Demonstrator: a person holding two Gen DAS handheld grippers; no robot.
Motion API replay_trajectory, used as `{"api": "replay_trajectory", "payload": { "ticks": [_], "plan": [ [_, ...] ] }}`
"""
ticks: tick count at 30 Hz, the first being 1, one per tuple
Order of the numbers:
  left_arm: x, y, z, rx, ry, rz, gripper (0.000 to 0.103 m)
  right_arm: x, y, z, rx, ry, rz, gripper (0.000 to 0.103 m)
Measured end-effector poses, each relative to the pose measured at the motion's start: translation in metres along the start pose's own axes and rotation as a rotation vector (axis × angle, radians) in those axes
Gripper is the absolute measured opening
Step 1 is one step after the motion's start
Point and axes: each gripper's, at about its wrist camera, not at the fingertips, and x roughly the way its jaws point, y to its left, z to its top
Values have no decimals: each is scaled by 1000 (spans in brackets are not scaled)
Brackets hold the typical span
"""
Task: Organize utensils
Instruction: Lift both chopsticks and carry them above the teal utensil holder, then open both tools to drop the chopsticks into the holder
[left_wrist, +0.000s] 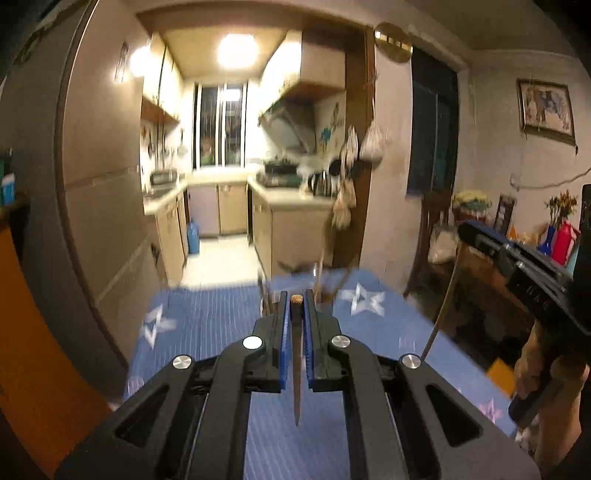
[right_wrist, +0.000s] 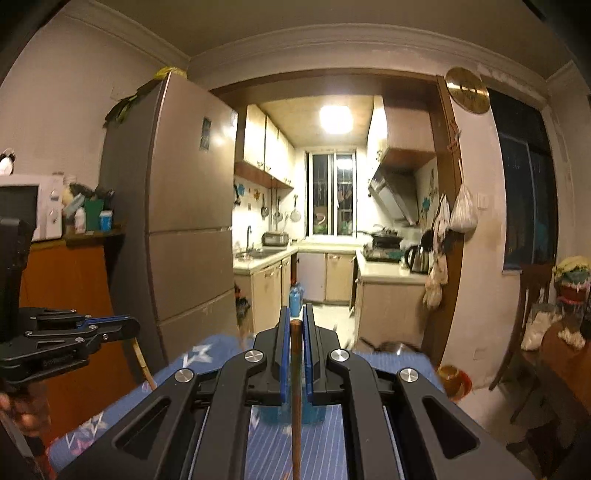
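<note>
**Both grippers raised, each clamped on one chopstick**

In the left wrist view a dark wooden chopstick (left_wrist: 296, 365) runs down the centre of the frame, pinched between the blue pads of the left gripper (left_wrist: 296, 301), whose jaws are closed almost fully on it. Its round butt end shows at the fingertips and its thin point hangs toward the lower middle of the frame. In the right wrist view a second, reddish-brown chopstick (right_wrist: 296, 391) sits the same way in the right gripper (right_wrist: 295, 314), jaws drawn tight around it, the stick running off the bottom edge.

Below both lies a table with a blue striped cloth (left_wrist: 207, 317) printed with white stars. At its far edge, just above the left fingertips, a blurred utensil holder (left_wrist: 325, 291) stands with sticks in it. Beyond, centre frame, opens a lit kitchen (right_wrist: 332, 221); a refrigerator (right_wrist: 184, 221) stands left of it, and a microwave (right_wrist: 33, 206) at the far left.
</note>
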Motion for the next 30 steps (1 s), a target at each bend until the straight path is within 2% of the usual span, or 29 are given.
{"api": "replay_trajectory", "payload": {
  "ticks": [4, 6, 11, 19, 25, 30],
  "plan": [
    [26, -5, 58, -9, -62, -19, 5, 41, -15, 49, 38, 0, -14, 8],
    [41, -8, 77, 0, -83, 3, 5, 68, -24, 67, 57, 10, -29, 8],
    [90, -9, 101, 13, -72, 31, 5, 131, -45, 83, 112, 30, -69, 8],
    [172, 4, 93, -8, -23, 66, 5, 222, -63, 70, 160, 75, -119, 8],
    [220, 18, 64, -21, 55, 138, 5, 272, -67, 33, 174, 153, -126, 8],
    [239, 31, 42, -40, 121, 162, 5, 297, -70, -4, 215, 226, -98, 8]
  ]
}}
